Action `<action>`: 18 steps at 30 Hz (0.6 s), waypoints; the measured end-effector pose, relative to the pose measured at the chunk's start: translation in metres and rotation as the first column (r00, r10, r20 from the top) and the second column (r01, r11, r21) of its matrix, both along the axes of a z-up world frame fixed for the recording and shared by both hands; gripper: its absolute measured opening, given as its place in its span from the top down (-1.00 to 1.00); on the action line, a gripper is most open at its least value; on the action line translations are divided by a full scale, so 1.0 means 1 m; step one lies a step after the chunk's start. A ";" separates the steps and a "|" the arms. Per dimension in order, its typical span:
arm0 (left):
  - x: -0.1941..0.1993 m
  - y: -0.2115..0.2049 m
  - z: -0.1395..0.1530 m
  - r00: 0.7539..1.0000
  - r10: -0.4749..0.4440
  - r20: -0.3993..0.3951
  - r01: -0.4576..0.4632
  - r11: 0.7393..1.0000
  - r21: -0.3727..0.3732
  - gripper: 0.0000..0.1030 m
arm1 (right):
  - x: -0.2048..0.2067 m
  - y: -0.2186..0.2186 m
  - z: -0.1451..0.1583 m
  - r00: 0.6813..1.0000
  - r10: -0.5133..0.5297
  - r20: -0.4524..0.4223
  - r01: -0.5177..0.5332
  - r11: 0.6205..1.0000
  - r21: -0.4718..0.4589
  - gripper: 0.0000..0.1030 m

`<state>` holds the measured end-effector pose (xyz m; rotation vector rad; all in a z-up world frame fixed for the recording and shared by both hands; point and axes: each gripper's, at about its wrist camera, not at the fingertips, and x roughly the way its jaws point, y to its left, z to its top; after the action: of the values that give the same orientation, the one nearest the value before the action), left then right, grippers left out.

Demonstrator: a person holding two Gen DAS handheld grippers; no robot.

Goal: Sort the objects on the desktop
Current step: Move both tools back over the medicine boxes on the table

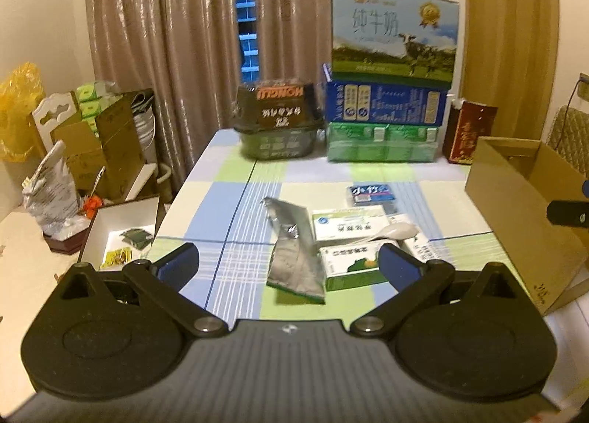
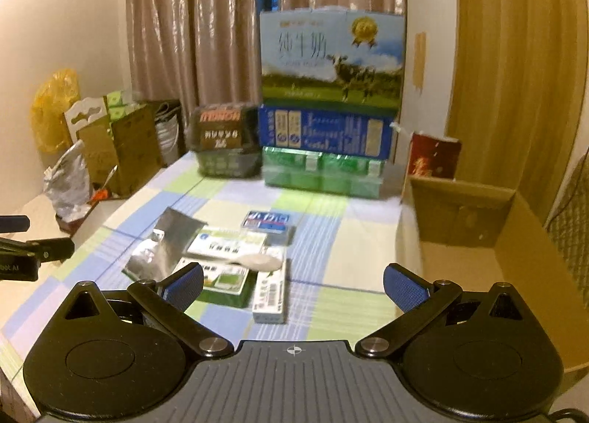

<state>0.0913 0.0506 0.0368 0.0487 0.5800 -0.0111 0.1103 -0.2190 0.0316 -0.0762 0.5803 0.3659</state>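
Both claws, left claw (image 1: 289, 265) and right claw (image 2: 292, 285), hover spread wide and hold nothing above the checked bench (image 1: 452, 202). Just beyond lie a silver foil pouch (image 1: 292, 257), overlapping medicine boxes (image 1: 349, 226) and a white spoon (image 1: 395, 231). To sort cleanly, take the spoon off first, then carry items to the open cardboard box (image 2: 478, 235) at right.

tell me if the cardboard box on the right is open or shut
Open: the cardboard box has no top closed over it, and its bare inner walls show.
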 end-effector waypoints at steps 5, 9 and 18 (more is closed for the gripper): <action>0.013 0.009 -0.027 0.999 0.019 -0.036 -0.019 1.000 0.003 -0.98 | 0.016 0.013 -0.032 0.999 0.005 -0.039 -0.006 1.000 -0.007 -0.96; 0.029 0.013 -0.054 0.997 0.028 -0.074 -0.029 0.999 -0.017 -0.98 | 0.034 0.022 -0.057 0.998 0.013 -0.063 -0.014 1.000 -0.025 -0.96; 0.073 -0.001 -0.076 0.994 -0.078 -0.072 0.078 0.997 0.000 -0.97 | 0.079 0.034 -0.095 0.994 0.036 -0.107 -0.041 0.998 -0.049 -0.96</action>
<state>0.1646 0.0498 -0.0394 0.0740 0.6498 -0.0885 0.1890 -0.1852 -0.0630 -0.1180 0.6945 0.3943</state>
